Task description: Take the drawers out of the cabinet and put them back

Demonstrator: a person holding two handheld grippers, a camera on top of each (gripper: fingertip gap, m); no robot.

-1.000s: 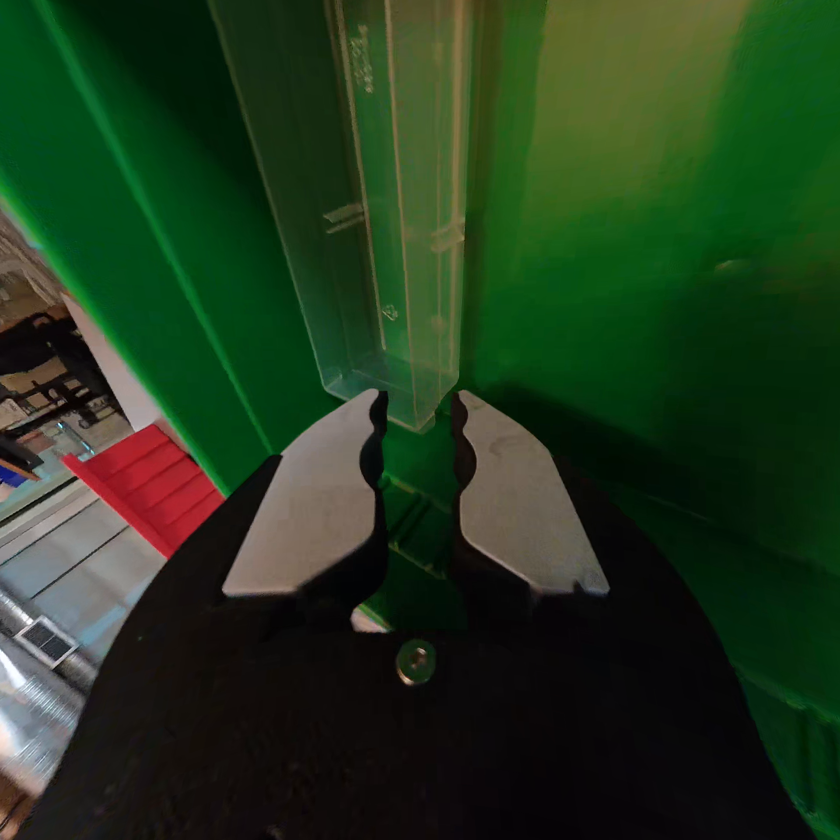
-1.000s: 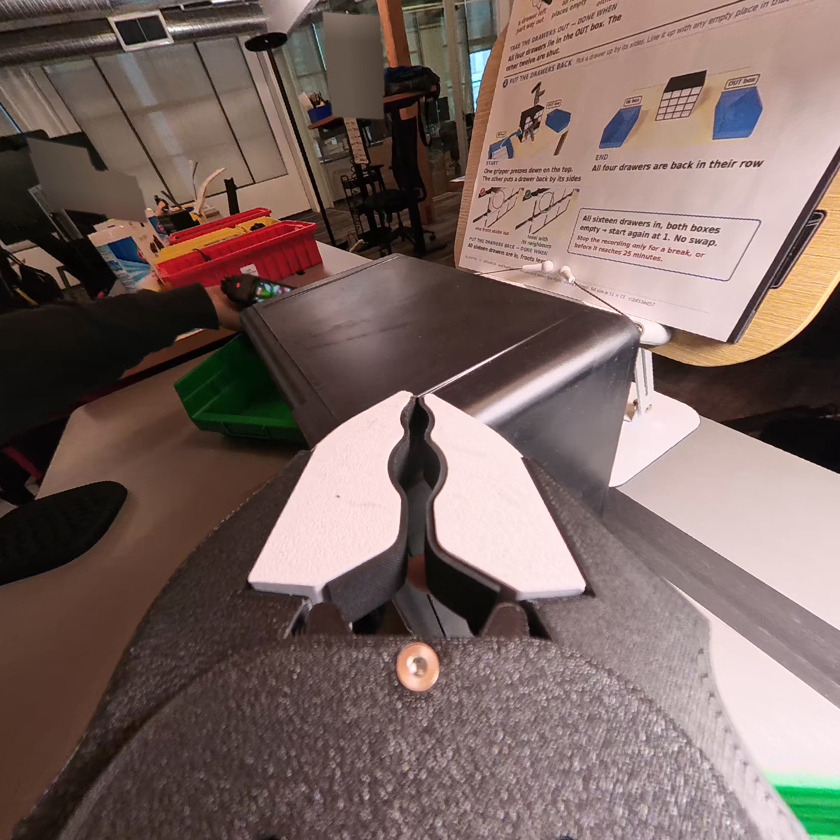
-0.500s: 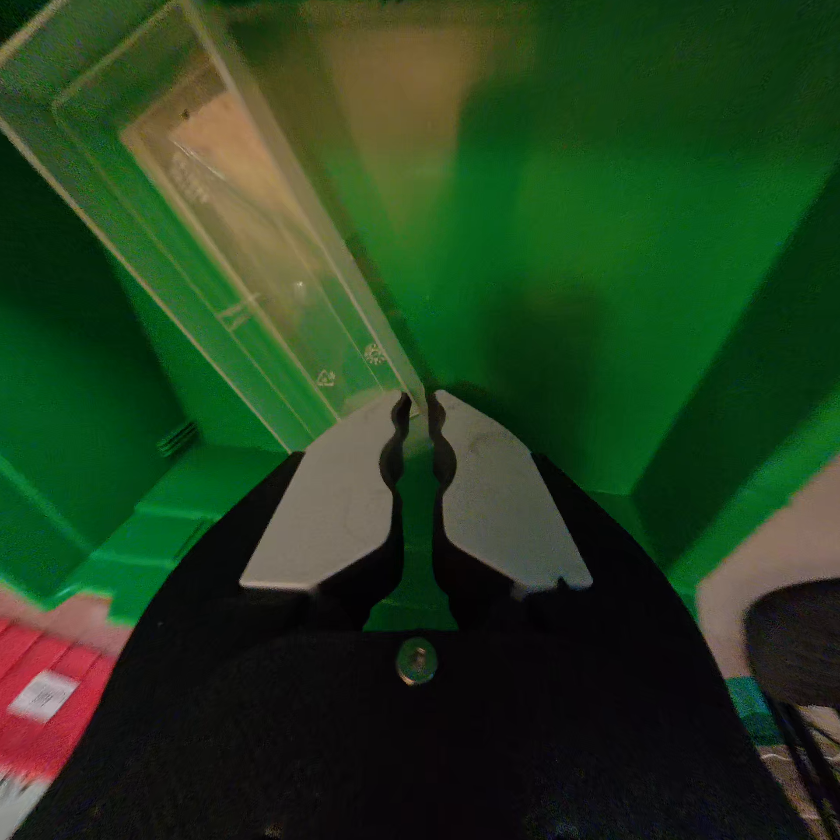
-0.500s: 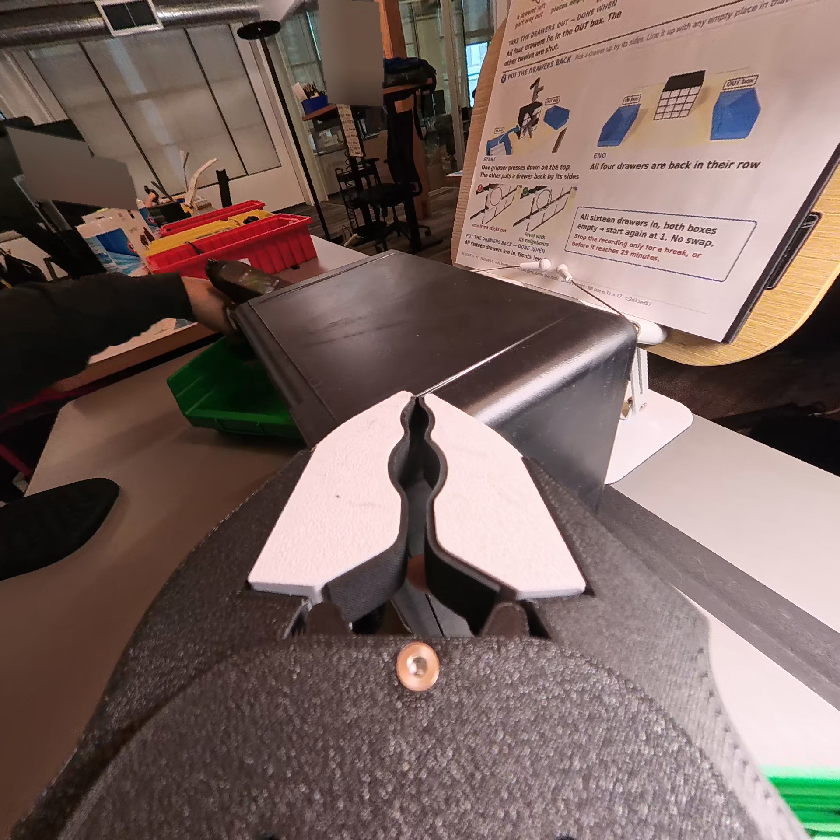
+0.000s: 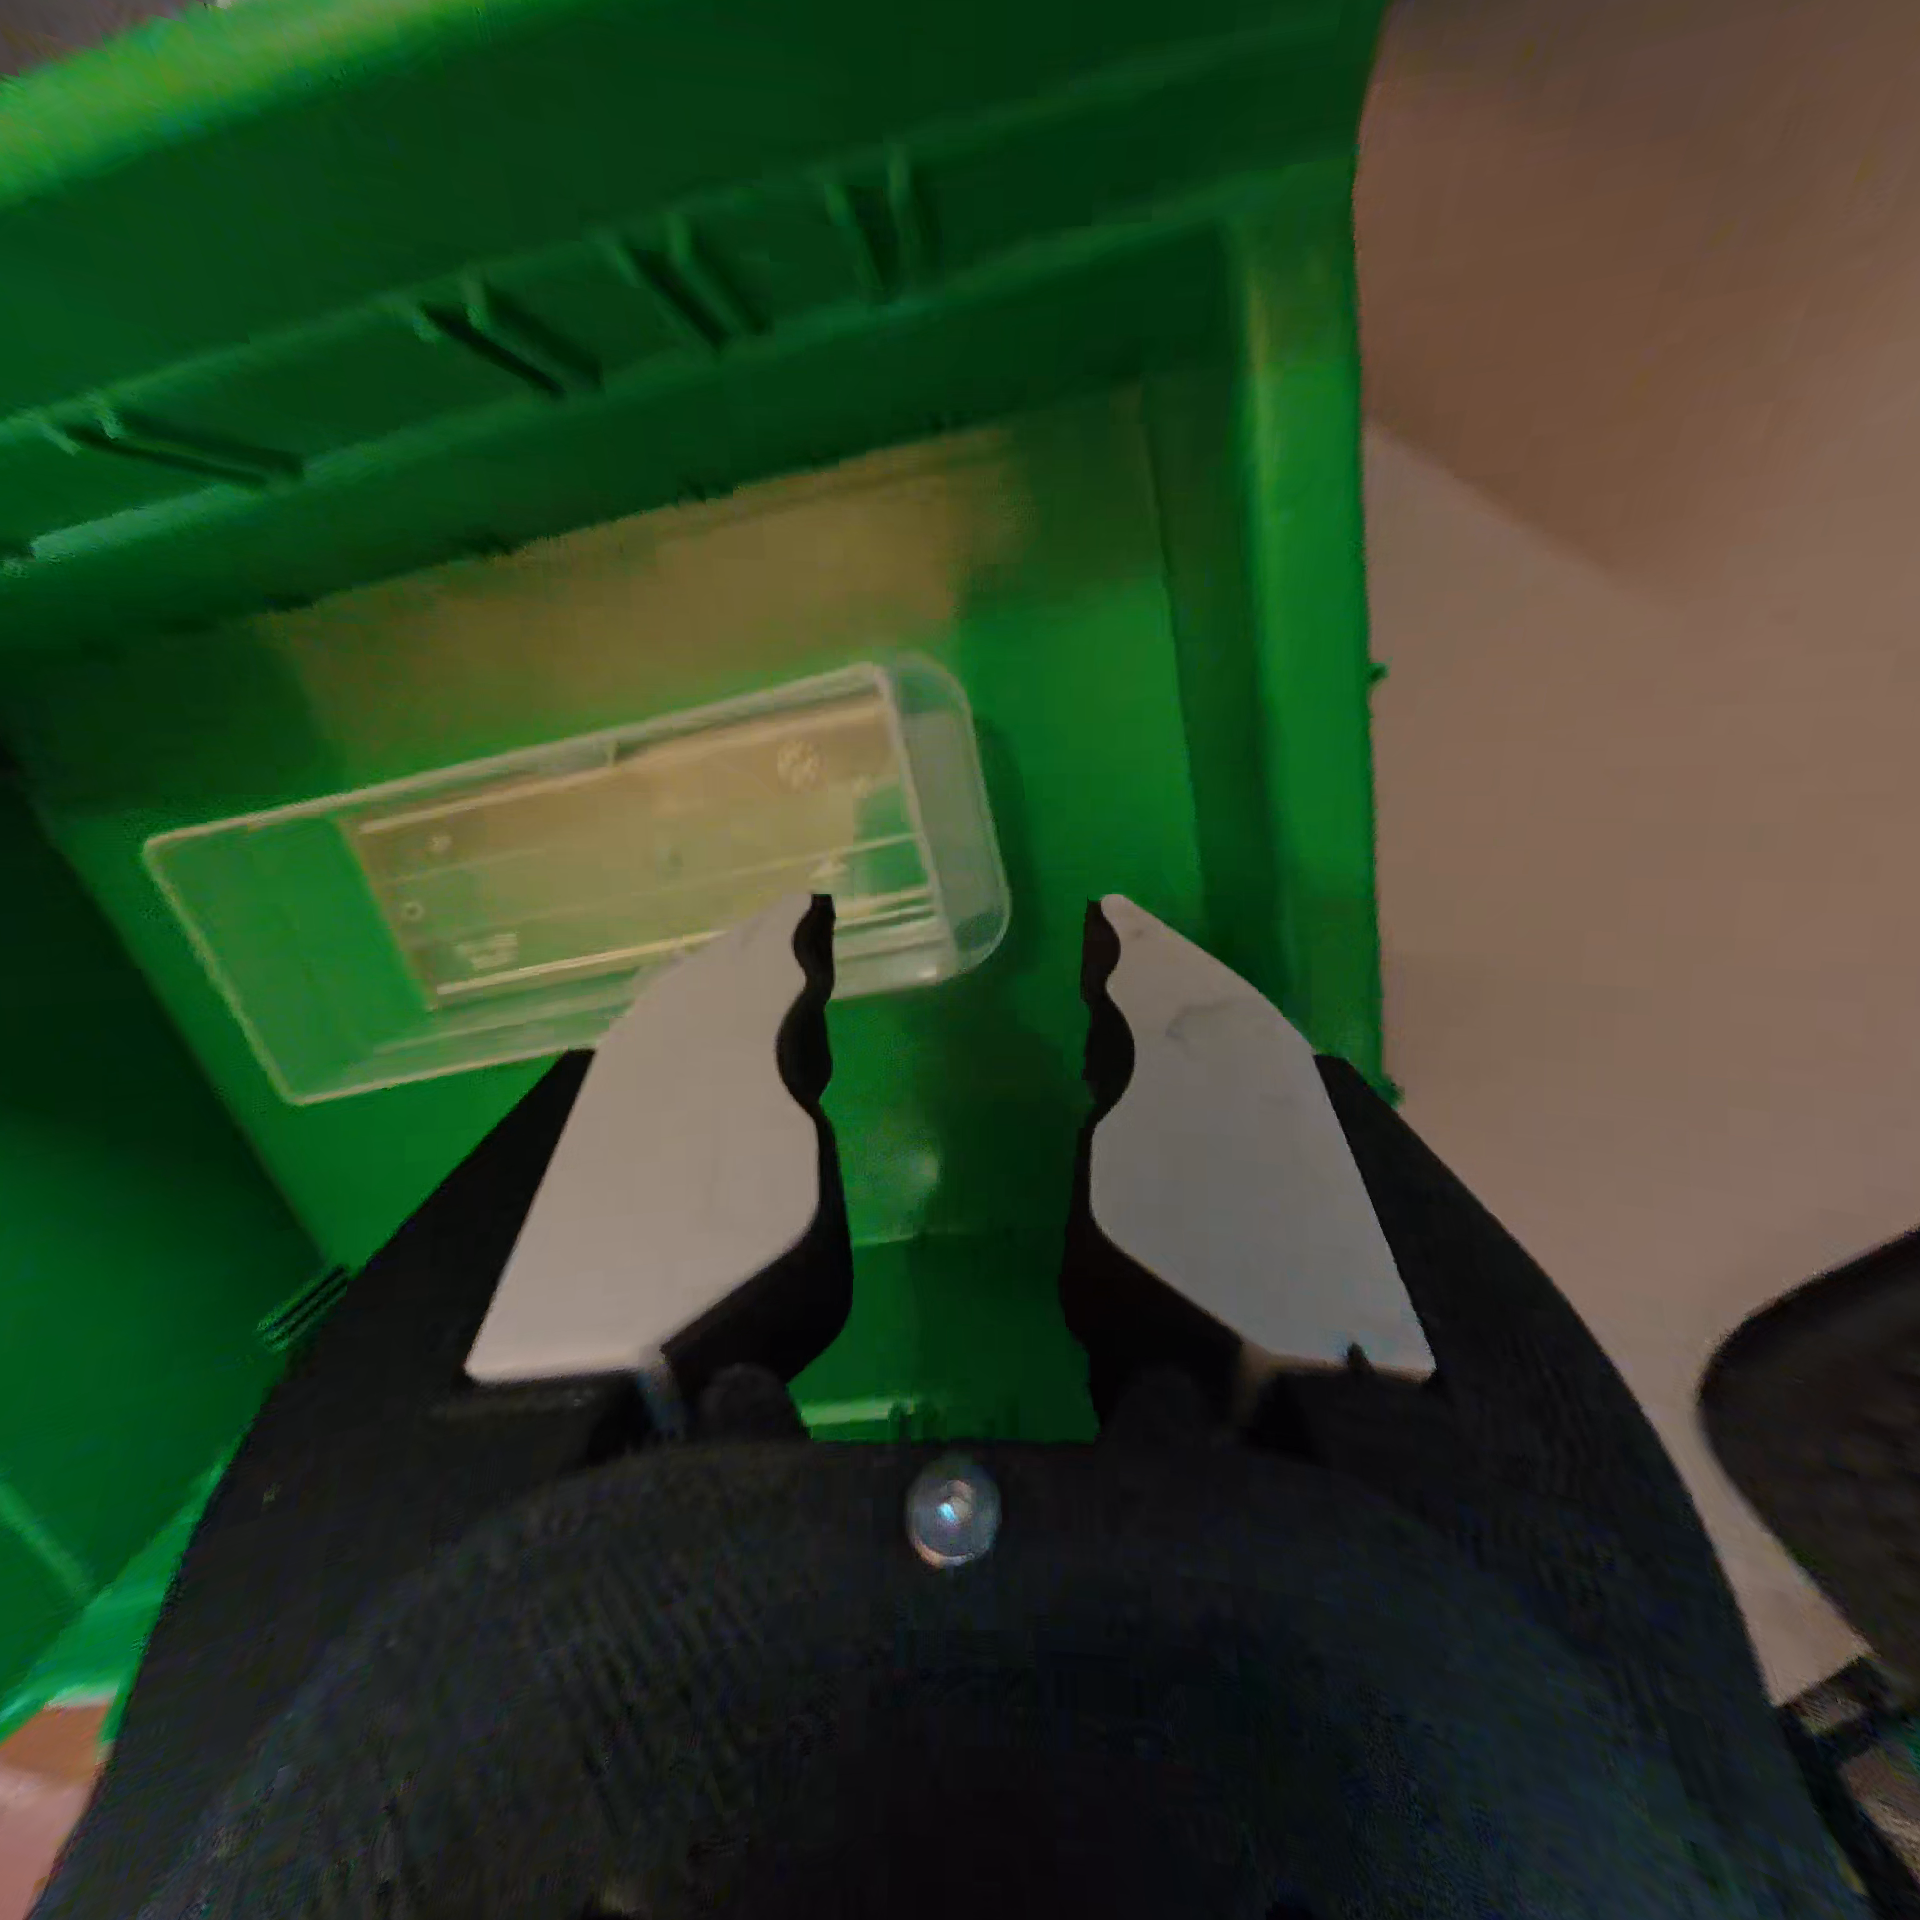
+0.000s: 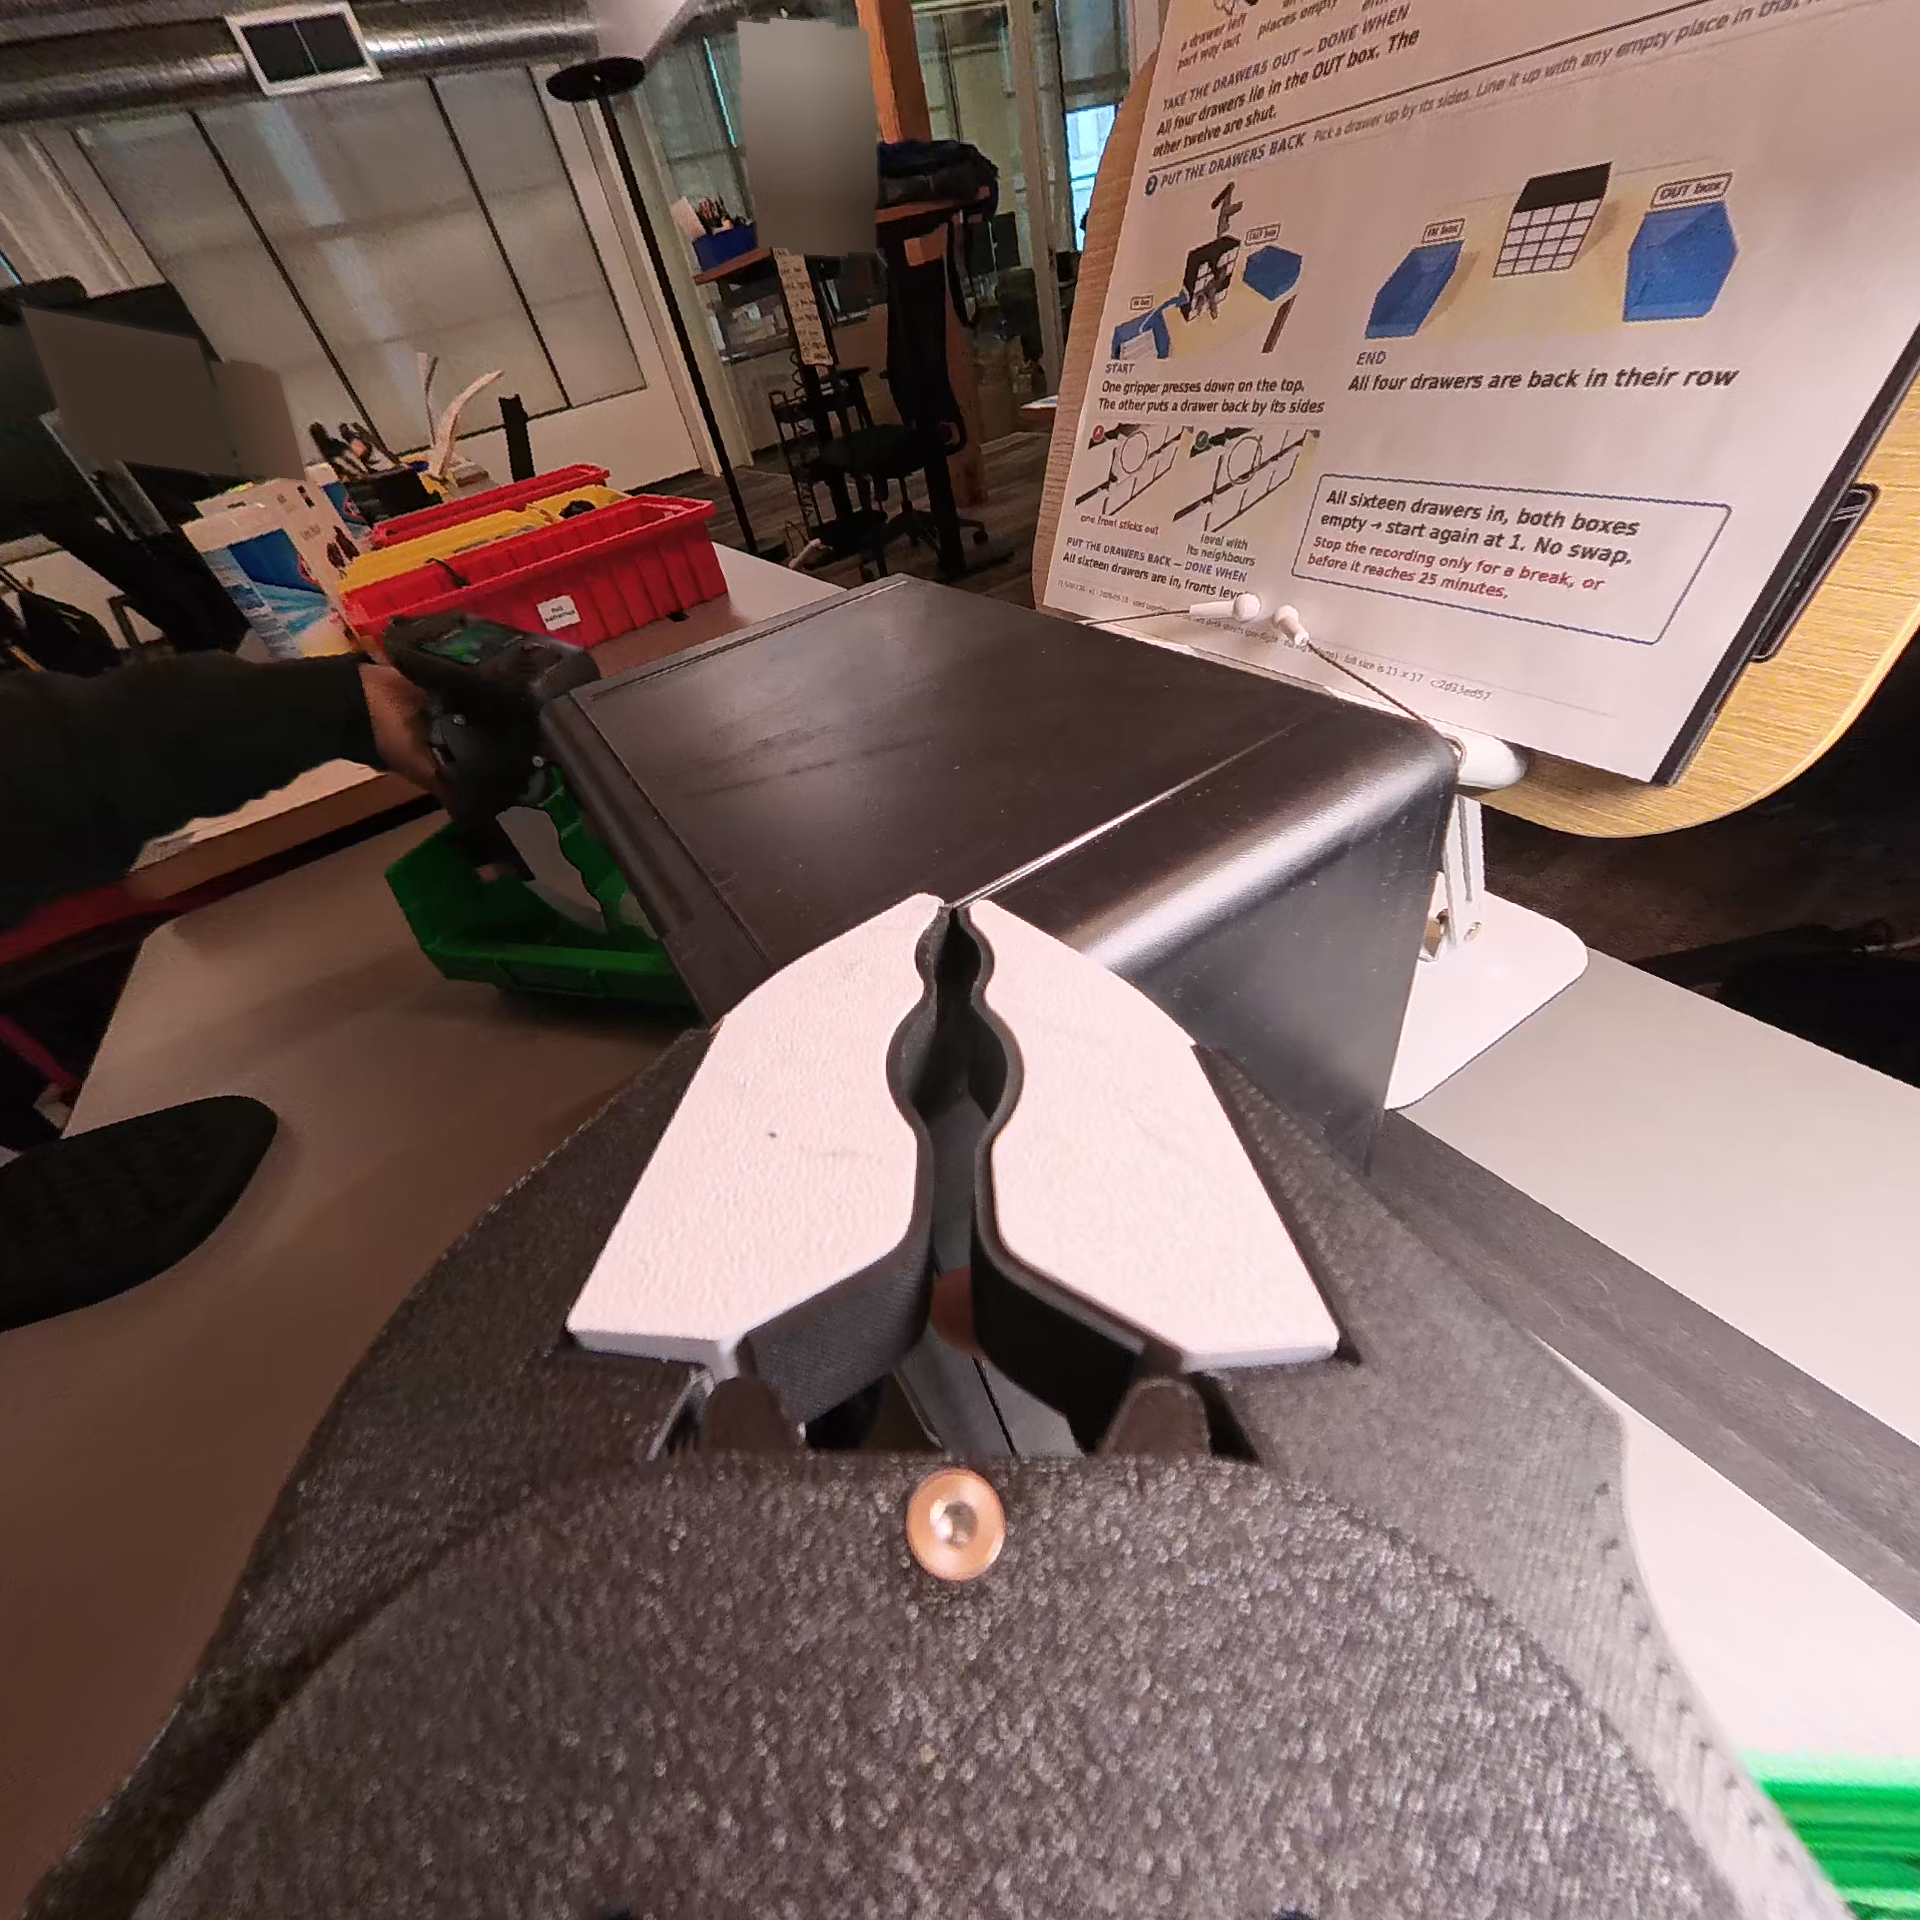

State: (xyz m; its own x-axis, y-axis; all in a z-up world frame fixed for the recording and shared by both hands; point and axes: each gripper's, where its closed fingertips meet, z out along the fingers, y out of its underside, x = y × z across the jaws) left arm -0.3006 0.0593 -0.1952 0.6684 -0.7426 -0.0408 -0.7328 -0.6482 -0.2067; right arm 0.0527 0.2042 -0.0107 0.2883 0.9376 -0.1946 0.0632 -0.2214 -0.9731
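Left wrist view: clear drawer (image 5: 540, 894), part-hidden behind left claw (image 5: 954, 909).

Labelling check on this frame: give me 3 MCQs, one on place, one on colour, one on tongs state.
1. Where does the clear drawer lie?
A. inside the green bin
B. on top of the black cabinet
C. between the left tongs

2. What colour is the cabinet?
A. red
B. black
C. white

3. How do the right tongs stand?
A. wide open
B. shut on a drawer
C. shut, holding nothing

Answers:
1 A: the left wrist view shows the drawer flat on the bin's floor, with the left tongs open above and clear of it.
2 B: its top and side are black in the right wrist view.
3 C: the tips meet with nothing between them, over the cabinet's near corner.
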